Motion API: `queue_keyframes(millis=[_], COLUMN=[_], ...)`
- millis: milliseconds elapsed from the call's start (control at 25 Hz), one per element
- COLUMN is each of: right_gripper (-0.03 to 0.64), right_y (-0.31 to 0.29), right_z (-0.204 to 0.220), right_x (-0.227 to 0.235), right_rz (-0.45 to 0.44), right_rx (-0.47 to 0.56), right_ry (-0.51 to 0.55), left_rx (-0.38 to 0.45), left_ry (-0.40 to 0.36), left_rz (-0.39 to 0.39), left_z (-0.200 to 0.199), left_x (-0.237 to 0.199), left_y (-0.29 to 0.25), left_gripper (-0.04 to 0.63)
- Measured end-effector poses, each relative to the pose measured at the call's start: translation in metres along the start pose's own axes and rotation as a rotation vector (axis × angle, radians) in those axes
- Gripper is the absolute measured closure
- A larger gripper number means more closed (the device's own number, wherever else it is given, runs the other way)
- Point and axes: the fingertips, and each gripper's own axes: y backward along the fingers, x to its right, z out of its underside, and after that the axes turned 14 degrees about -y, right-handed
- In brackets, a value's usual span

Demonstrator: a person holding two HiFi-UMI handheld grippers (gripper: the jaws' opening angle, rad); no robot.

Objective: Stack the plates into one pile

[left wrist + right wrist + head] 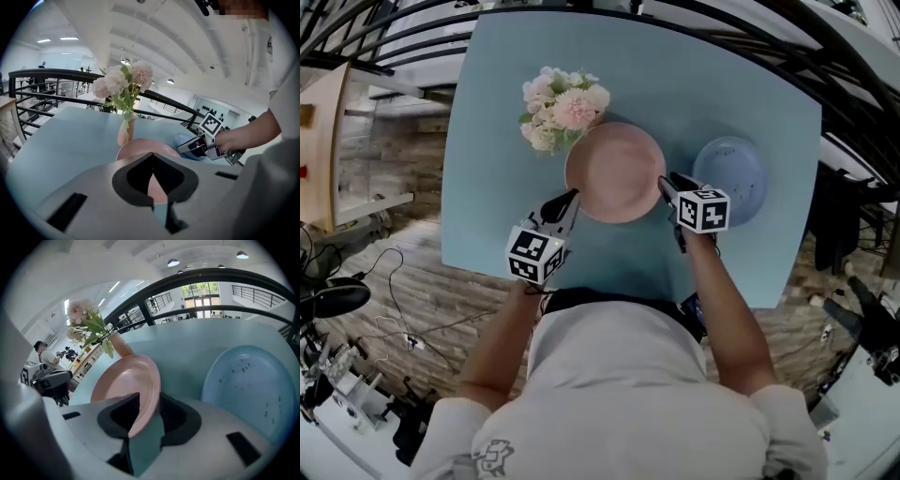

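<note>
A pink plate [614, 172] lies flat in the middle of the light blue table [750, 84], with a blue plate [733, 173] beside it on the right, apart from it. My right gripper [664, 181] is at the pink plate's right rim. In the right gripper view its jaws [145, 413] stand wide, with the pink plate's [124, 380] edge between them and table showing beside it. My left gripper [572, 197] is at the plate's lower left rim. Its tips [151, 164] are together, and the pink plate [140, 146] shows just past them.
A vase of pale pink flowers [564, 108] stands just behind the pink plate on the left. The table's near edge [609, 286] runs close under both hands. Black railings [356, 37] surround the table. The blue plate [253, 385] is speckled.
</note>
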Motion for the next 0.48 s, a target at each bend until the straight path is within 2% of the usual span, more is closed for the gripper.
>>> queue_keyframes(millis=[280,480], right_gripper=[0.484,0.554], right_y=[-0.021,-0.032], right_z=[0.008,0.014], right_x=[0.007,0.016], right_rz=[0.010,0.028], right_rx=[-0.076,-0.110], right_ry=[-0.069,-0.131], left_rx=[-0.018,-0.022], left_ry=[0.013,0.016], left_rz=[0.029,0.041], left_z=[0.007,0.008], left_x=[-0.012,-0.015], left_y=[-0.013,-0.017], left_gripper=[0.591,0.591])
